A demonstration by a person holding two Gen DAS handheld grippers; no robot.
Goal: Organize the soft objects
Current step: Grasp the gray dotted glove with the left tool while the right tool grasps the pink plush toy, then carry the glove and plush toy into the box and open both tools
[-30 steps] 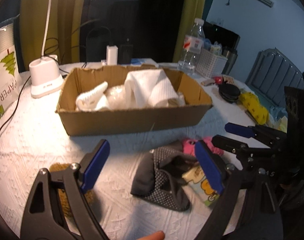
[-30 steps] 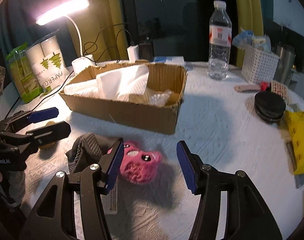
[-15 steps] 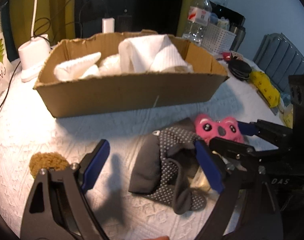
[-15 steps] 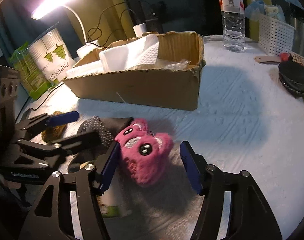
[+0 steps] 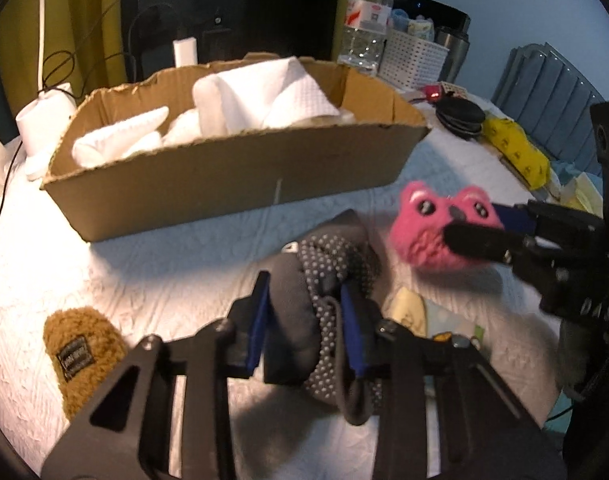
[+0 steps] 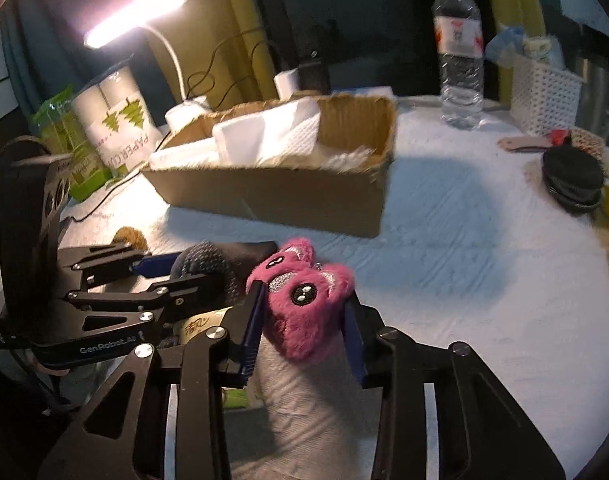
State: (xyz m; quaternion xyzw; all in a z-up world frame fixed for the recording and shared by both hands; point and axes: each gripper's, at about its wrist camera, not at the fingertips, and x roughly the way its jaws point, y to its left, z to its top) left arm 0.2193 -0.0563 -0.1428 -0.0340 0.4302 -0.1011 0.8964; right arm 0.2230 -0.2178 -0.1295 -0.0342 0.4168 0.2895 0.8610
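Note:
My left gripper (image 5: 304, 324) points down at a grey dotted sock (image 5: 324, 280) on the white tablecloth. Its jaws are closing and the blue pads press the bunched cloth from both sides. My right gripper (image 6: 302, 326) is closing too, its pads squeezing a pink plush toy (image 6: 304, 300) just right of the sock. In the left wrist view, the pink plush toy (image 5: 432, 236) sits between the right gripper's fingers (image 5: 476, 240). Behind both stands a cardboard box (image 5: 232, 184) holding white towels (image 5: 264, 100). A brown fuzzy piece (image 5: 80, 356) lies to the left.
A water bottle (image 6: 460, 60) and a white basket (image 6: 544, 100) stand at the back right. Black discs (image 6: 572, 176) and a yellow pack (image 5: 516, 152) lie to the right. A lit desk lamp (image 6: 136, 16) and a paper cup pack (image 6: 112, 124) are at the left. A printed packet (image 5: 408, 312) lies under the sock.
Both pairs of jaws have closed in from wide open: the left onto the grey sock after sinking toward it, the right onto the pink plush toy.

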